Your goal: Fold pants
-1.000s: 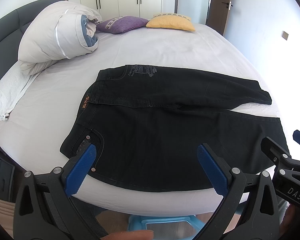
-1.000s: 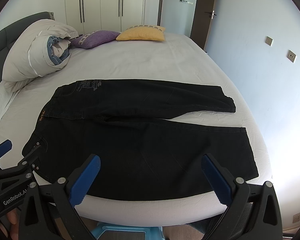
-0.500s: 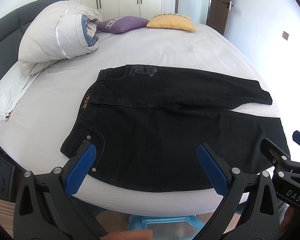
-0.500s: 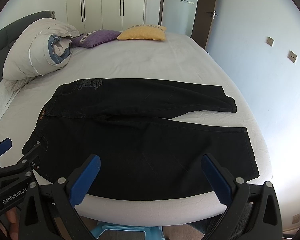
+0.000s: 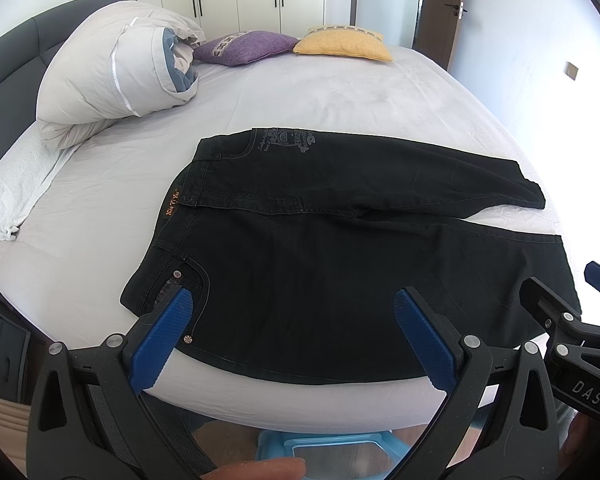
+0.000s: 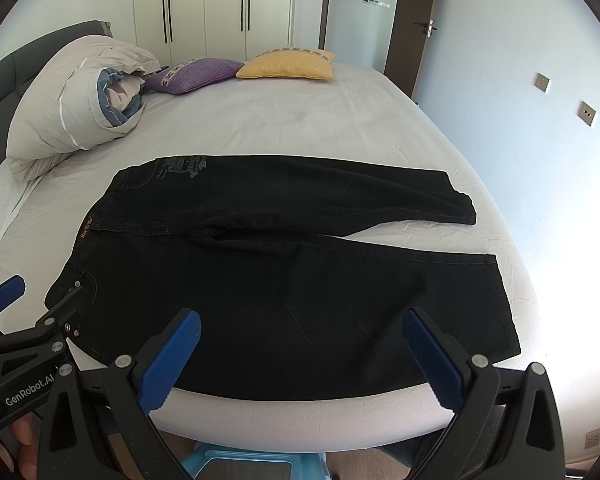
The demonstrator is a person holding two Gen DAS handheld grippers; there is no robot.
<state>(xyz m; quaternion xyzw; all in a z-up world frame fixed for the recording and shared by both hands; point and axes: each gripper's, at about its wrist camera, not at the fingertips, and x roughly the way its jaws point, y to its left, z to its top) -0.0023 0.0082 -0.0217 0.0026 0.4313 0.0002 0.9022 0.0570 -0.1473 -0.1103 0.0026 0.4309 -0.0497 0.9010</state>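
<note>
Pants [image 5: 340,264] lie flat on the bed [image 5: 340,92], unfolded, near its front edge, long axis running left to right: waistband toward the duvet roll [image 5: 112,80], leg hems away from it. Both tools hover just short of the near leg, jaws wide, holding nothing. The left tool [image 5: 288,332] stands nearer the waistband pocket; the right tool [image 6: 300,348] stands nearer the hems. Judged next step: grip the near leg's edge and carry it over the far leg.

1 pants [image 5: 340,248]; 2 cushions: purple [image 5: 248,46], yellow [image 5: 342,45]; 1 duvet [image 5: 112,76]; 1 bed [image 5: 340,96]; 2 grippers: left [image 5: 292,332], right [image 6: 300,350].
</note>
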